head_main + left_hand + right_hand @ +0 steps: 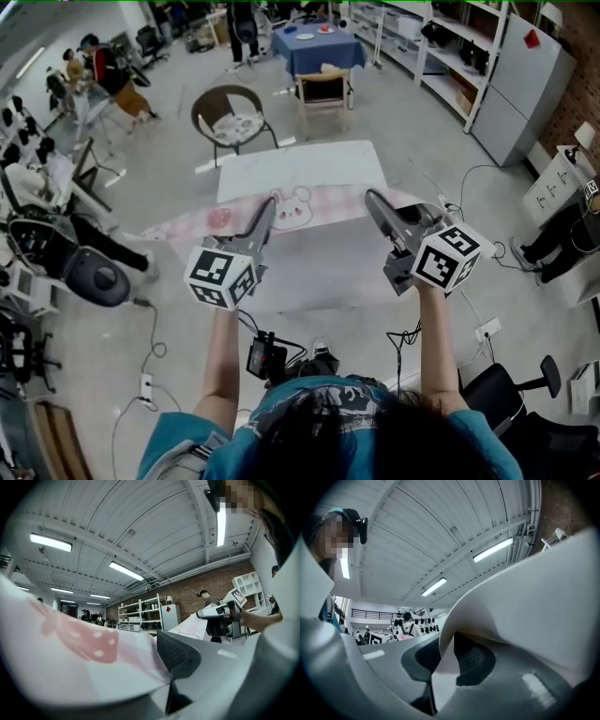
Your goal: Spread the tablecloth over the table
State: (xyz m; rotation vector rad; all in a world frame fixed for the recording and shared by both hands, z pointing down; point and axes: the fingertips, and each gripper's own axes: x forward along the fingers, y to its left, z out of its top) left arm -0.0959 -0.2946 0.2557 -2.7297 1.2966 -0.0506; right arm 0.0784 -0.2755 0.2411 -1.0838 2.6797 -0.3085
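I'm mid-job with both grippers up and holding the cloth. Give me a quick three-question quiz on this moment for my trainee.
1. True or false: the tablecloth already lies flat over the whole table.
2. What is between the jaws of the left gripper? A. the tablecloth's edge. B. a chair leg. C. nothing.
3. Fill in: the right gripper is shut on the ___.

Key:
1. False. The far part of the table is bare, and the near edge is held up by the grippers.
2. A.
3. tablecloth.
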